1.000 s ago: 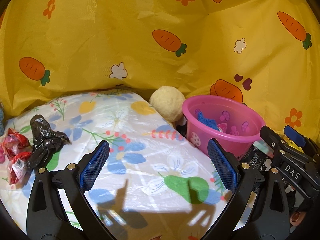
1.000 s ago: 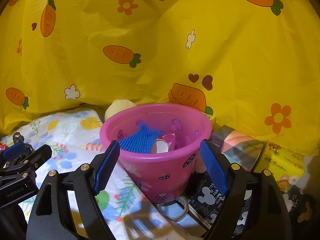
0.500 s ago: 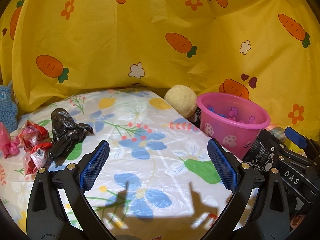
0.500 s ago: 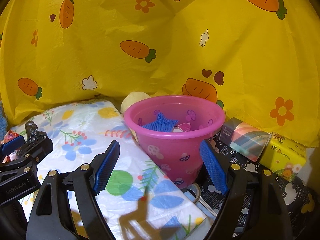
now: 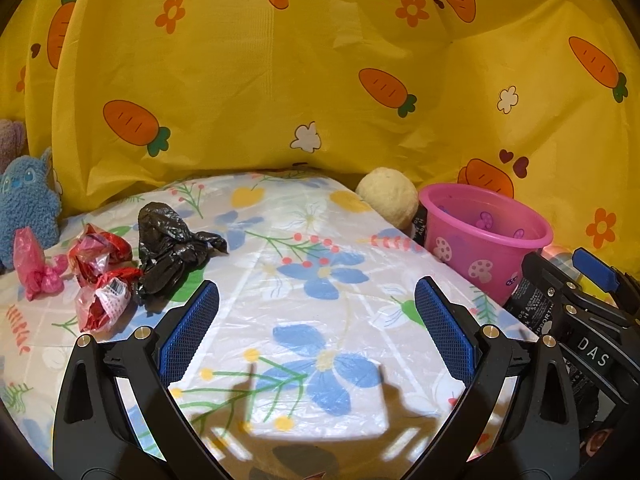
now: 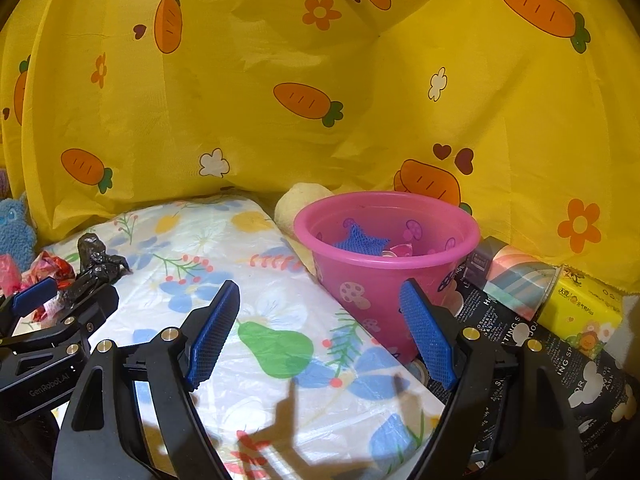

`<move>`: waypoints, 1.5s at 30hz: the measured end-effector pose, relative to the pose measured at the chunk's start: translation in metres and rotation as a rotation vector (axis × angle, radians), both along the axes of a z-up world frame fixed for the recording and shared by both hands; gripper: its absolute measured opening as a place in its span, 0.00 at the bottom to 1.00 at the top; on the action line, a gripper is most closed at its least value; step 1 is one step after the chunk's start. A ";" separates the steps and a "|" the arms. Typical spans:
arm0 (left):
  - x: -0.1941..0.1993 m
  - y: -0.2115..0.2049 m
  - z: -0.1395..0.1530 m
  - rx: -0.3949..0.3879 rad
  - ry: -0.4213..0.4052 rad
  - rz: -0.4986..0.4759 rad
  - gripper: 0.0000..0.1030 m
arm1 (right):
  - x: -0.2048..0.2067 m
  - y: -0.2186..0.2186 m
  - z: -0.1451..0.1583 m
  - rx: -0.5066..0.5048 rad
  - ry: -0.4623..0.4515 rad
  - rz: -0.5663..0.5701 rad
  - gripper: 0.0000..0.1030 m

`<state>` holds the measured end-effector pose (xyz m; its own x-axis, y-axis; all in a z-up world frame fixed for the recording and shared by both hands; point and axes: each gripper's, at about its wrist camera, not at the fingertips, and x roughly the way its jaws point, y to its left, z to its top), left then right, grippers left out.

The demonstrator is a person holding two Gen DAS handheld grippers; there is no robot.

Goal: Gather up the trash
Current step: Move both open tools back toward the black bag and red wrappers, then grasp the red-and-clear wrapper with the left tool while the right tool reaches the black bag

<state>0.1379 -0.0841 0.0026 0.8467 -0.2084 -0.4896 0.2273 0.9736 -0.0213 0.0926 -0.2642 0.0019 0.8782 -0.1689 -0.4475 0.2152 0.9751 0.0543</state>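
On the floral plastic sheet [image 5: 320, 240] at the left lie a crumpled black bag [image 5: 170, 248], red wrappers [image 5: 100, 276] and a pink plastic scrap [image 5: 34, 264]. A pink bucket [image 5: 486, 244] stands at the right; the right wrist view shows a blue mesh piece [image 6: 362, 242] and small scraps inside the bucket [image 6: 384, 256]. My left gripper [image 5: 316, 332] is open and empty over the sheet, right of the black bag. My right gripper [image 6: 318, 332] is open and empty just in front of the bucket. The black bag [image 6: 98, 258] shows behind the left gripper's fingers [image 6: 34, 298].
A yellow carrot-print cloth [image 5: 320, 80] backs the scene. A cream plush ball [image 5: 386, 200] sits beside the bucket. A blue plush toy [image 5: 26, 204] is at far left. Right of the bucket lie a striped box [image 6: 516, 276], a yellow tissue pack [image 6: 580, 312] and a black printed bag [image 6: 560, 368].
Both views have slid left and drawn back: the bucket has moved right and smaller, and the trash pile and blue plush have come further into view. Both grippers stayed open.
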 end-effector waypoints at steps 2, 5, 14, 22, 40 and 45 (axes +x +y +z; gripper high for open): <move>-0.001 0.008 -0.002 0.006 0.003 0.019 0.94 | 0.002 0.007 0.000 0.003 0.002 0.019 0.78; 0.000 0.023 -0.004 0.012 0.011 0.055 0.94 | 0.006 0.019 -0.001 0.002 0.005 0.050 0.78; 0.007 0.098 -0.016 0.031 0.043 0.227 0.94 | 0.024 0.069 -0.003 -0.006 0.010 0.169 0.77; 0.026 0.167 -0.020 0.047 0.091 0.362 0.94 | 0.047 0.121 -0.007 -0.007 0.032 0.279 0.77; 0.091 0.203 -0.057 -0.084 0.343 0.310 0.53 | 0.095 0.187 -0.008 -0.025 0.098 0.408 0.77; 0.088 0.206 -0.057 -0.127 0.333 0.285 0.45 | 0.109 0.204 -0.010 -0.018 0.122 0.437 0.77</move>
